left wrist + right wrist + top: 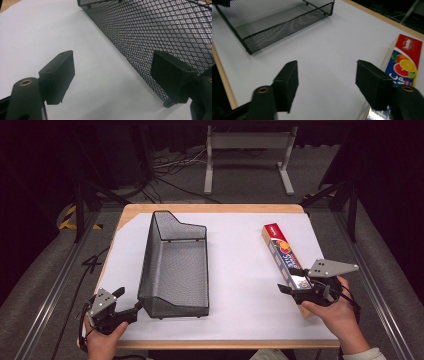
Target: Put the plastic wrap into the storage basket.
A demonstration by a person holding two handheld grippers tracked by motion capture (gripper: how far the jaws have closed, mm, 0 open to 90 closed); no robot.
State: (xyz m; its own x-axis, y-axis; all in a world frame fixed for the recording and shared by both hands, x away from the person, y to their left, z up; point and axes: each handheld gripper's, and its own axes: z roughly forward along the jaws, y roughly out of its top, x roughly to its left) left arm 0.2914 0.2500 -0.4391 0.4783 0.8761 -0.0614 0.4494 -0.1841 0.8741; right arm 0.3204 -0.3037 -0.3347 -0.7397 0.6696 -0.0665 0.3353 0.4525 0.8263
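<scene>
A black wire-mesh basket (150, 255) stands on the white sheet, left of the middle. A long red and blue box of wrap (281, 251) with fruit pictures lies flat on the right, running from far to near. My right gripper (289, 281) hovers over the box's near end with its jaws open and empty. In the right gripper view, my right gripper (327, 82) has the box (405, 62) beside one jaw, not between the two. My left gripper (129, 301) rests open at the basket's near left corner. In the left gripper view, my left gripper (112, 75) has one jaw close to the mesh wall (155, 35).
The white sheet (240, 285) covers most of the wooden table (210, 208), with bare sheet between basket and box. Beyond the far edge are a grey stand (247, 150), cables on the floor and dark frame legs at both sides.
</scene>
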